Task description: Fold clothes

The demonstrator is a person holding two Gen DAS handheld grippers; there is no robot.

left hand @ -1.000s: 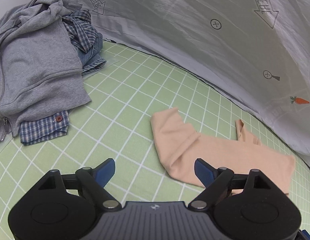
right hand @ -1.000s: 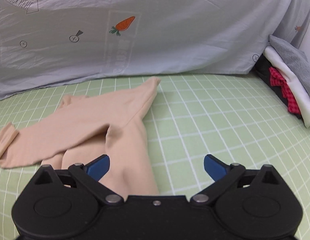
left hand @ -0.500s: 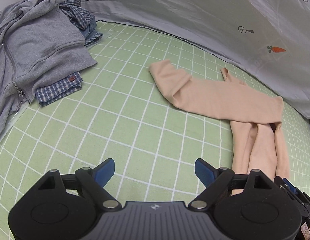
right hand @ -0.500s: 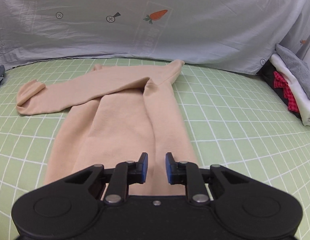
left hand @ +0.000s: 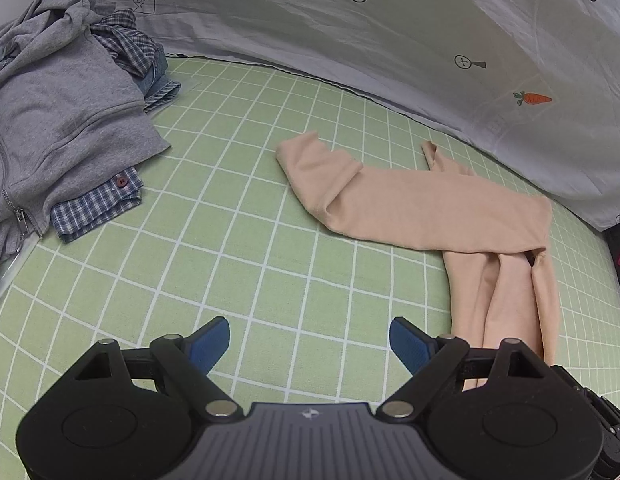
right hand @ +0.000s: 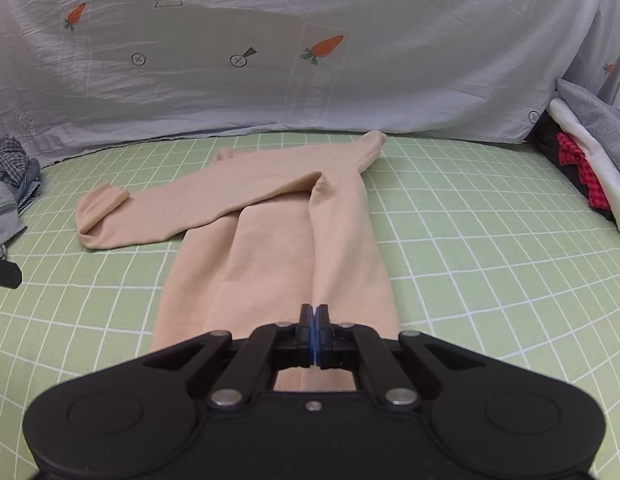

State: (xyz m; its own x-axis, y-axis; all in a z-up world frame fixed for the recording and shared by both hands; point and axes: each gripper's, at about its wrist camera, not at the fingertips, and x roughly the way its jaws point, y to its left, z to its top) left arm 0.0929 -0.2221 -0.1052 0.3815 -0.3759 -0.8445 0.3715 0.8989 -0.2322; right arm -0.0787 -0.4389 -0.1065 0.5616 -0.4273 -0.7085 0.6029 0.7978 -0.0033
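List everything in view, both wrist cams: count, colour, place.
Tights: 1, beige, mid-bed, one leg folded across to the left.
Bedsheet: 1, green with white grid, under everything.
Backdrop sheet: 1, pale grey, carrot prints, along the back.
Hoodie: 1, grey, zipped, on the left pile.
Checked shirt: 1, blue-white, under the hoodie.
Folded stack: 1, grey, white, red-black, right edge.
Left gripper: black, blue pads, open over bare sheet.
Right gripper: black, shut on the tights.

Right gripper [right hand: 314,312]: jaws gone from wide apart to pressed together over the garment [right hand: 277,248].
Left gripper [left hand: 310,338]: view drawn back, then nearer.
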